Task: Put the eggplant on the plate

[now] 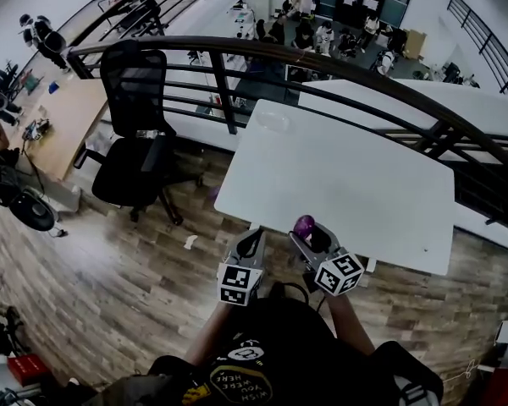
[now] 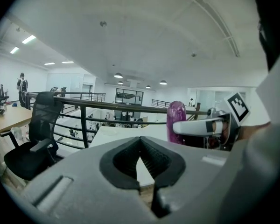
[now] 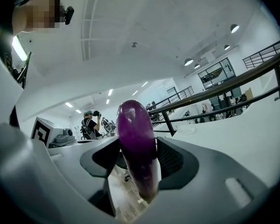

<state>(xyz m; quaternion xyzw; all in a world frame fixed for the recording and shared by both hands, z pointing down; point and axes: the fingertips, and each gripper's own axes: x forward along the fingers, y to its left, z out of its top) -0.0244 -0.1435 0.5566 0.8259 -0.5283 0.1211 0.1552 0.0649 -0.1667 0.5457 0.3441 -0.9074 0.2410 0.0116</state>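
1. Right claw [image 1: 311, 237]: clamped on the glossy purple eggplant [image 1: 304, 226]. The eggplant stands upright between the pads, at the near edge of the white rectangular surface [image 1: 356, 184].
2. Left claw [image 1: 252, 242]: just beside the right, drawn narrow with its pads together and nothing between them.
3. Step in hand, by judgement: carrying the eggplant toward the pale round plate [image 1: 273, 121]. The plate lies at the far left corner of the surface, well apart from both claws.
4. Next move: carry across the surface to above the plate, then lower and release.
5. Clearance: the surface between claw and plate is bare. The plate sits close to the far edge, with the dark metal railing [image 1: 339, 66] just beyond it. A black office chair [image 1: 135, 142] stands off the left side.
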